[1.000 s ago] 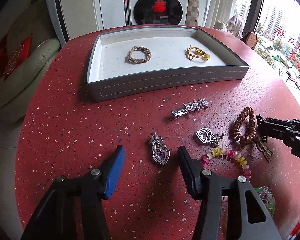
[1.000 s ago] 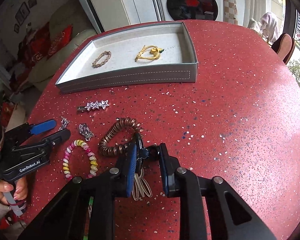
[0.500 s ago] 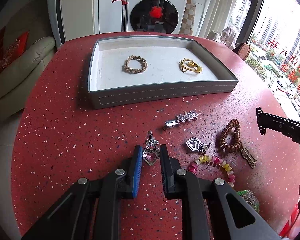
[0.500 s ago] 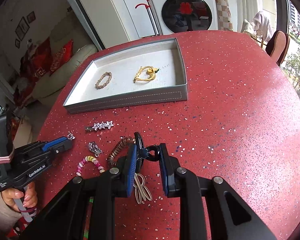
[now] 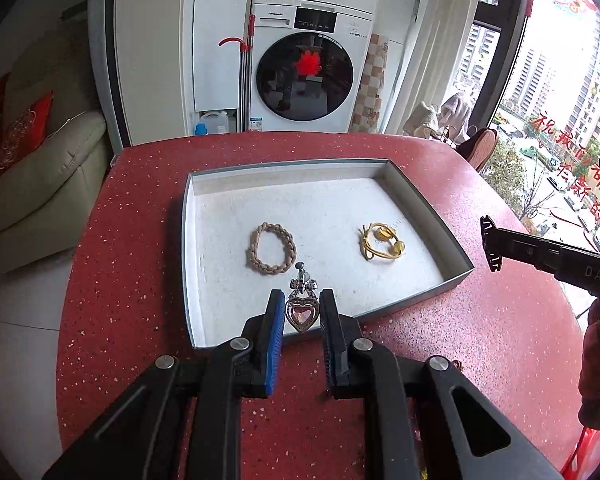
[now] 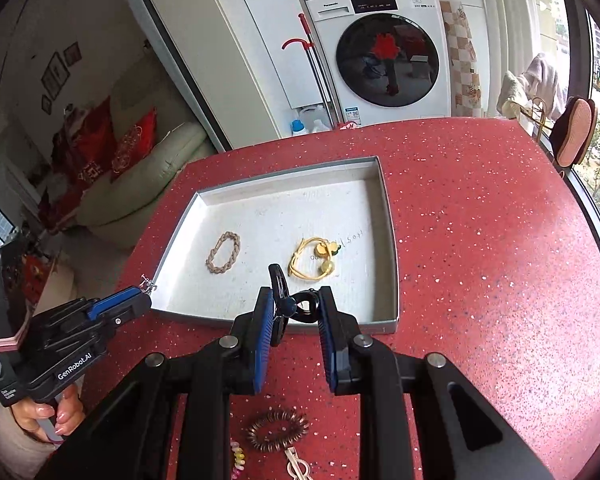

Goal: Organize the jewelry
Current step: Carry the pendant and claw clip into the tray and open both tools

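My left gripper (image 5: 300, 308) is shut on a silver heart pendant with a pink stone (image 5: 301, 311), held in the air over the near wall of the grey tray (image 5: 452, 276). My right gripper (image 6: 292, 308) is shut on a black hair clip (image 6: 286, 300), also lifted above the tray's (image 6: 392, 264) near edge. Inside the tray lie a beige braided bracelet (image 5: 270, 248) and a yellow cord bracelet (image 5: 382, 242). The left gripper (image 6: 140, 300) shows at the left of the right wrist view, the right one's tip (image 5: 494, 248) at the right of the left wrist view.
On the red speckled table (image 6: 480, 260), below my right gripper, lie a brown coil bracelet (image 6: 278, 430), a pastel bead bracelet (image 6: 238, 456) and a pale hair clip (image 6: 298, 466). A washing machine (image 5: 304, 68) and a cream sofa (image 5: 40, 176) stand beyond the table.
The left gripper shut on the heart pendant and lifted it off the table. Both grippers rose and moved forward over the tray's near edge, the right one carrying the black clip.
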`<state>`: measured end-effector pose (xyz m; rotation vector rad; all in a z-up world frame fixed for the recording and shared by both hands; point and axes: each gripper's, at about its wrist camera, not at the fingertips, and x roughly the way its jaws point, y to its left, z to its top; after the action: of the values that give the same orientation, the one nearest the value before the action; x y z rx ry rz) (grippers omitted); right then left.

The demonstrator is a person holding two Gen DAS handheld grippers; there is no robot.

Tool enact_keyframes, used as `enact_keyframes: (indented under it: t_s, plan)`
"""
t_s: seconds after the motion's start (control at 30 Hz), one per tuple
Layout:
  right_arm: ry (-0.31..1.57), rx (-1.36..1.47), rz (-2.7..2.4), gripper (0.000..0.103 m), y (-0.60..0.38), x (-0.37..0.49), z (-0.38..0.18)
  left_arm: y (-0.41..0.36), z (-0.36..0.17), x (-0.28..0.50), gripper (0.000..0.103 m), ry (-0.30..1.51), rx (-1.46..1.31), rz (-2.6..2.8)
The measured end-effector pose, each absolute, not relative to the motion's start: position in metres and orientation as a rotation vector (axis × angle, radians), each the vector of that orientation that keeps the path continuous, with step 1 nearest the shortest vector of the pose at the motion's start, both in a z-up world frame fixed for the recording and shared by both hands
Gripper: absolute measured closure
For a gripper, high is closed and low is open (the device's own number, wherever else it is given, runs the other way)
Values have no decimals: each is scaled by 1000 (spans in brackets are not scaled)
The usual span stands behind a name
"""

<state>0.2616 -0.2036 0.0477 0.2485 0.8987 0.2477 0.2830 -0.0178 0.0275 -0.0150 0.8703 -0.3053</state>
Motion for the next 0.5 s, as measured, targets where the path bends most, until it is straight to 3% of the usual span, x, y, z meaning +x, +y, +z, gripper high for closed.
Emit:
enact_keyframes:
  t_s: [0.5]
  plan:
    - [953, 199, 159, 79, -185, 358, 11, -26, -3, 394, 67, 905, -33, -185]
